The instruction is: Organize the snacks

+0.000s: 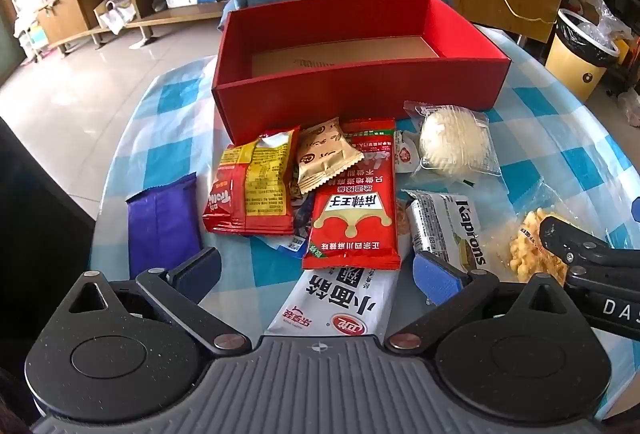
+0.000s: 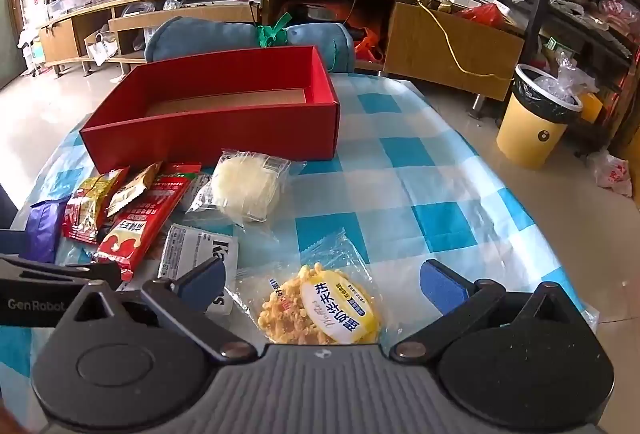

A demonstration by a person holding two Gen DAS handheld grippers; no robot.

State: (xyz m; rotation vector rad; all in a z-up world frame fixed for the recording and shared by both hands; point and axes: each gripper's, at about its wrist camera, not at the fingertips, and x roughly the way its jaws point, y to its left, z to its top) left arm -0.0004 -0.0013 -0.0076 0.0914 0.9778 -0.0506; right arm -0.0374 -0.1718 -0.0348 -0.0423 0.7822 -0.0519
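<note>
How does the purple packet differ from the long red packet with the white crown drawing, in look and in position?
The purple packet is plain, with no print visible; the long red packet shows Chinese text and a crown drawing. The purple packet lies alone at the left of the pile; the long red packet lies in the middle, with a beige packet overlapping its top. Both lie flat on the checked tablecloth, outside the red box.

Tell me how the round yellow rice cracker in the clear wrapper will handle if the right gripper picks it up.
The rice cracker looks puffed and airy, so probably light. Its knobbly disc seems brittle and may crumble under a hard squeeze. The clear wrapper looks loose and glossy, so it could slip or crinkle between the fingers. It lies flat, so rolling is unlikely.
</note>
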